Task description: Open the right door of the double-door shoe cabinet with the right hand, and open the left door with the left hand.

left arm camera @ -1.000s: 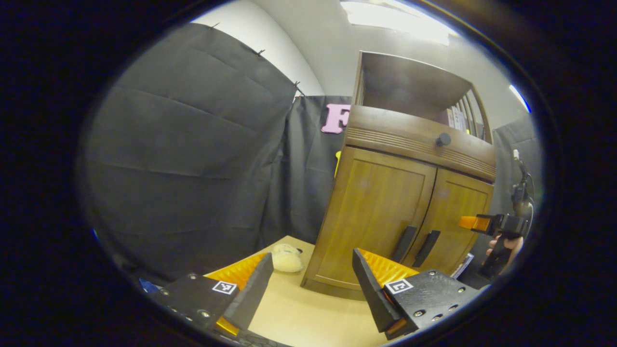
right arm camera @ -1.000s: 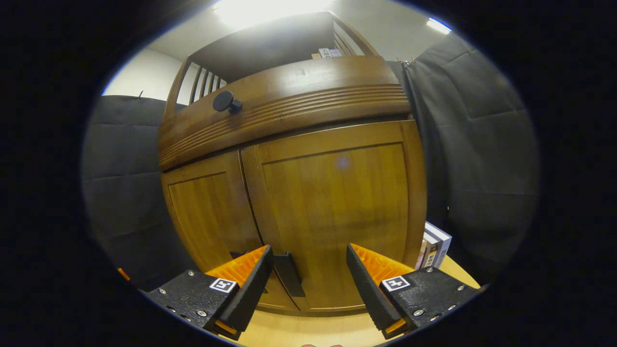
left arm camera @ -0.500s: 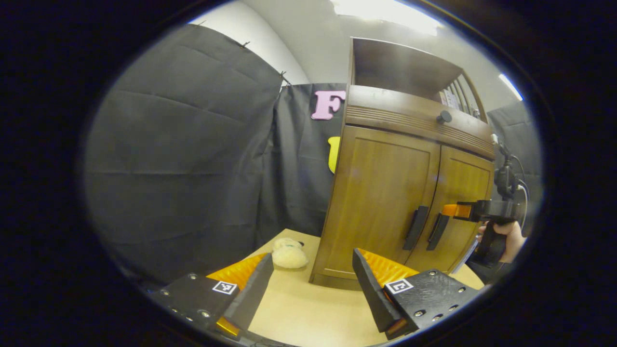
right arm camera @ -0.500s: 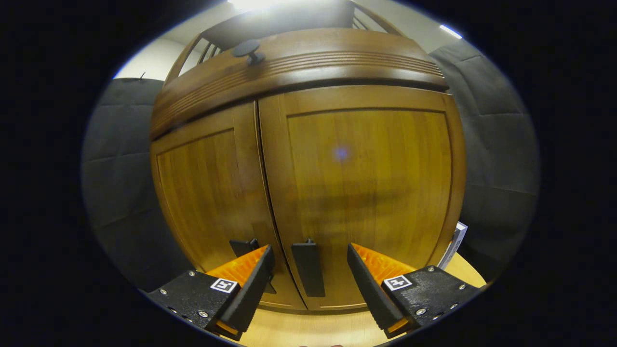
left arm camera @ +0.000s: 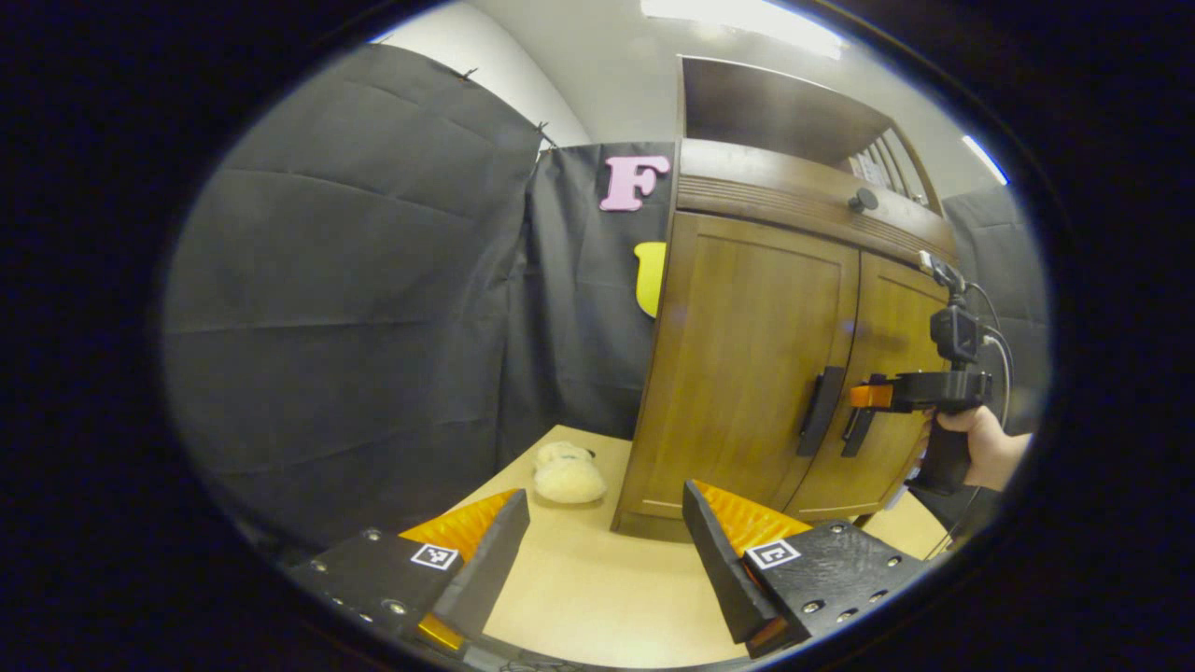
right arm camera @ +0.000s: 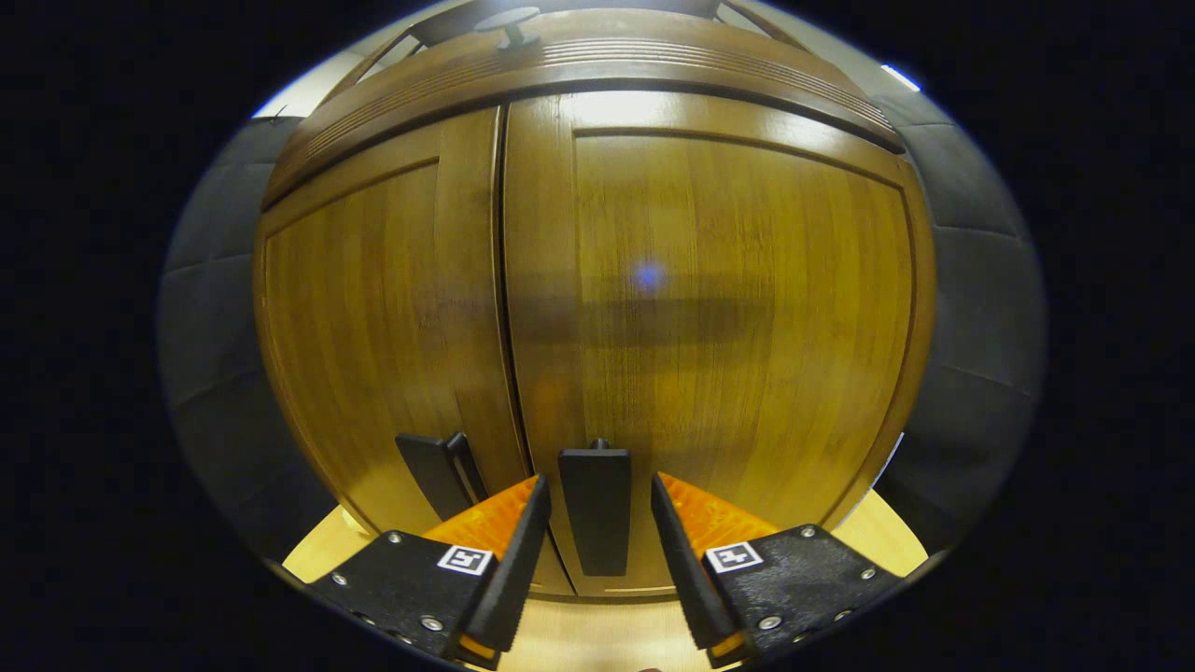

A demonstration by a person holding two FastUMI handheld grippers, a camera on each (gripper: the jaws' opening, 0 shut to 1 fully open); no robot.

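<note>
Both doors of the shoe cabinet (left arm camera: 784, 355) are seen closed on the tabletop (left arm camera: 597, 597). The right door's handle (right arm camera: 595, 509) is framed between the fingers of the right hand-held gripper (right arm camera: 597, 551), whose jaws are spread and not yet pressing. The handle should be squeezed squarely, then drawn outward along the hinge arc. The left hand-held gripper (left arm camera: 602, 551) is held open, well apart from the left door's handle (left arm camera: 821, 411).

Cabinet (left arm camera: 747, 355) on table (left arm camera: 597, 597), plush (left arm camera: 568, 476) at its left.
</note>
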